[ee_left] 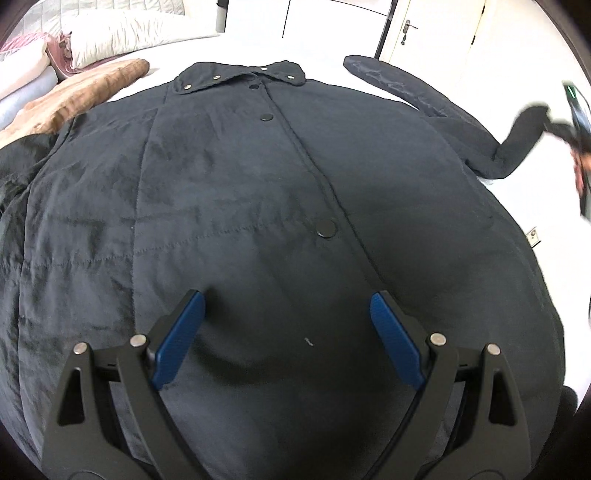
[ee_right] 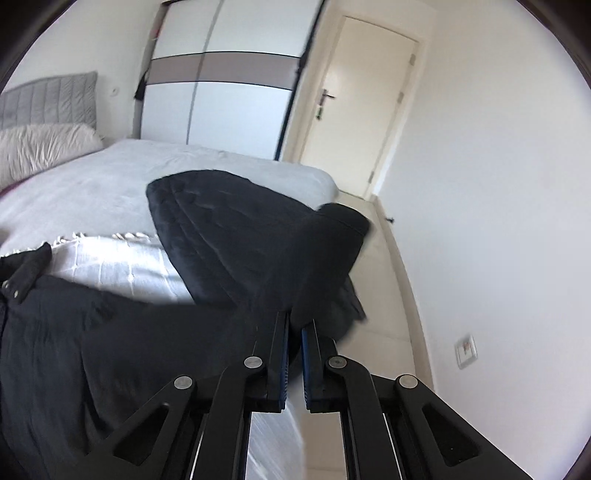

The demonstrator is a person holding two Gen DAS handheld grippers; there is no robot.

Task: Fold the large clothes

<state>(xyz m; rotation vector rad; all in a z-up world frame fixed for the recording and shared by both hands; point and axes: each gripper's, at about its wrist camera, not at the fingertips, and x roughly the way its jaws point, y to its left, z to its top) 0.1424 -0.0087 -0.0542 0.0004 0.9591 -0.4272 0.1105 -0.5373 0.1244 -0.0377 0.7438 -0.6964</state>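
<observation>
A large dark navy coat (ee_left: 236,192) lies spread front-up on a white bed (ee_left: 369,88), collar at the far end, snap buttons down the middle. My left gripper (ee_left: 287,306) is open with blue pads, hovering over the coat's lower front. My right gripper (ee_right: 294,321) is shut on the coat's right sleeve (ee_right: 251,236) and holds it lifted off the bed's right edge. The right gripper also shows in the left wrist view (ee_left: 576,136), blurred, with the sleeve (ee_left: 424,96) stretched toward it.
White pillows (ee_left: 122,33) and a brown cushion (ee_left: 74,99) lie at the head of the bed on the left. A wardrobe (ee_right: 221,88) and a door (ee_right: 354,103) stand beyond the bed. A wall (ee_right: 498,221) is close on the right.
</observation>
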